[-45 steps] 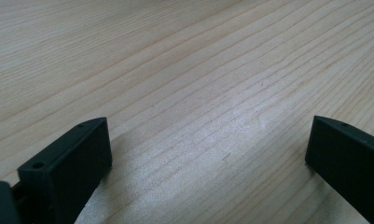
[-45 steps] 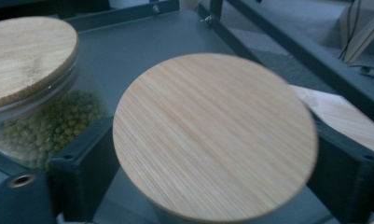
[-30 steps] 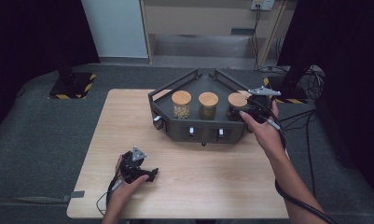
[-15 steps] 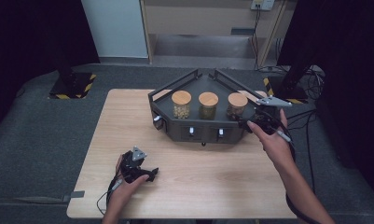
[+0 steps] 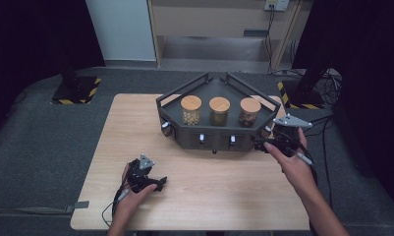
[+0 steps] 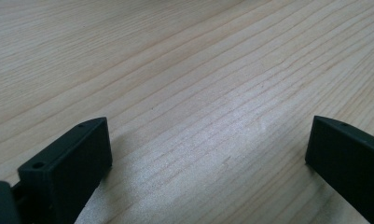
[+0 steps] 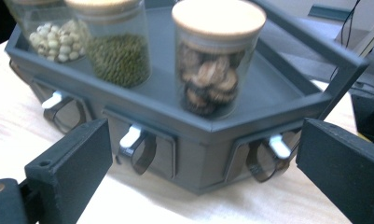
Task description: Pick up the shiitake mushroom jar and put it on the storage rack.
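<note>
The table [image 5: 135,128] carries one big landmark, the dark tray stand [image 5: 184,98], set toward its far edge with three cork-lidded jars standing on it in a row. Your right gripper [image 5: 264,145] has slid off from over the stand's right end, where it sat a second ago beside the jar of dark chunks [image 7: 212,65], and now hangs low just off the stand's front right corner. Its jaws stand wide apart with nothing between them. That jar stays in place on the stand, so this looks like a change of target: the small white-tipped drawer handle [image 7: 279,147] on the stand's right face lies straight ahead of the jaws. Your left gripper [image 5: 153,183] rests on the table well in front of the stand, jaws apart, empty.
</note>
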